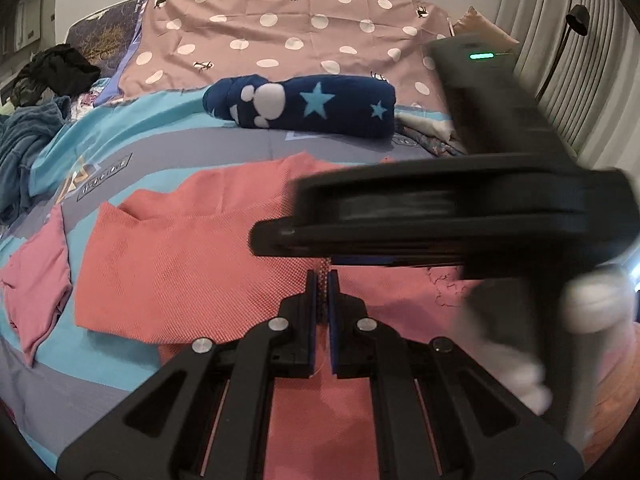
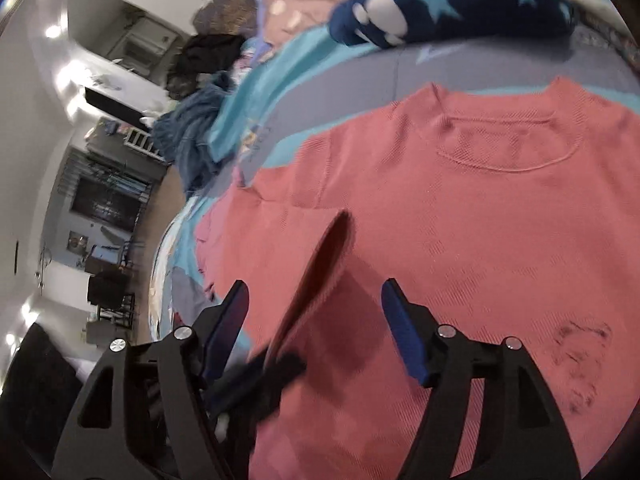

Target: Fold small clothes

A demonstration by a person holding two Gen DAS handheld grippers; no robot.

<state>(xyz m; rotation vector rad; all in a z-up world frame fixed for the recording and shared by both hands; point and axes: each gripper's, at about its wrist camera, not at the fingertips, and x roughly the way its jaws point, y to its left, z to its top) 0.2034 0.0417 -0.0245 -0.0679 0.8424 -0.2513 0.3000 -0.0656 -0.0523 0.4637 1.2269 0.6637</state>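
The coral knit top [image 2: 460, 208] lies spread on the bed, neckline toward 12 o'clock in the right wrist view, with one sleeve already lying across the body in the left wrist view. The left gripper [image 1: 322, 280] is pinched narrow on a thin fold of that top's fabric, its blue pads nearly touching with cloth between them. The right gripper [image 2: 314, 292] stands wide, holding nothing, hovering over the top with a raised ridge of fabric between its fingers. Risks, as judged: the left pinch is shallow and at the pad tips, so the fold may slip free if pulled sideways; the right gripper sits very close above the left, and the two tools may collide or snag the same ridge; dragging could also pull the laid sleeve out of place. A pink garment [image 1: 38, 280] lies near, at 9 o'clock of the top, and might be caught up. The bedspread [image 1: 168, 160], striped grey and turquoise, is soft and gives no firm backing. A rolled navy star blanket [image 1: 304, 106] lies at 12 o'clock before a dotted pink cover [image 1: 280, 32]; a blue heap [image 1: 24, 148] sits at 10 o'clock. Curtains [image 1: 572, 60] hang at 2 o'clock; furniture beyond is blurred.
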